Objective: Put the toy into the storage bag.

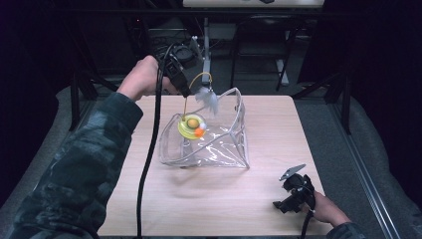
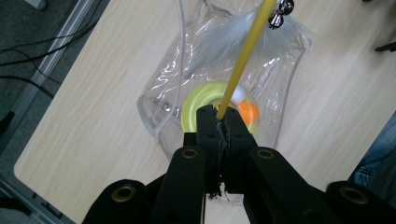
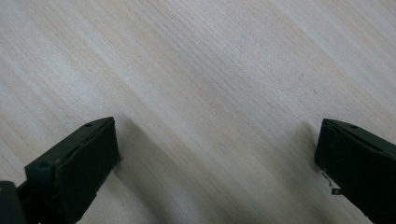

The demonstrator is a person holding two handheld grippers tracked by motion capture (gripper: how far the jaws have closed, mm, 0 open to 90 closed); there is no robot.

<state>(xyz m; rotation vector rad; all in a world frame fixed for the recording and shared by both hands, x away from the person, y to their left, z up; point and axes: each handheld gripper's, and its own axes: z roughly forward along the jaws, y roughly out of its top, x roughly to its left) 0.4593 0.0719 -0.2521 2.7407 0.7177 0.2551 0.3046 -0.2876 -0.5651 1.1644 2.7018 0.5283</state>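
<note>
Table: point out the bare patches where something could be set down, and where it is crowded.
The table is bare along the near edge, from the left cable to the right hand-held gripper. It is also bare right of the clear bag, up to the far right corner. The middle is crowded: the bag holds the yellow toy, and the left hand-held gripper grips its wand above.

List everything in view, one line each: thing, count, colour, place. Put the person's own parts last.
table: one, light wood, centre of the high view.
clear plastic bag: one, transparent, on the table's middle, mouth open.
cat toy base: one, yellow-green ring with an orange ball, inside the bag.
toy wand: one, yellow, rising from the base, clamped by the left gripper.
feather: one, whitish grey, at the wand's tip.
left gripper: one, black, above the bag.
right gripper: one, black, open over bare table near the right edge.
</note>
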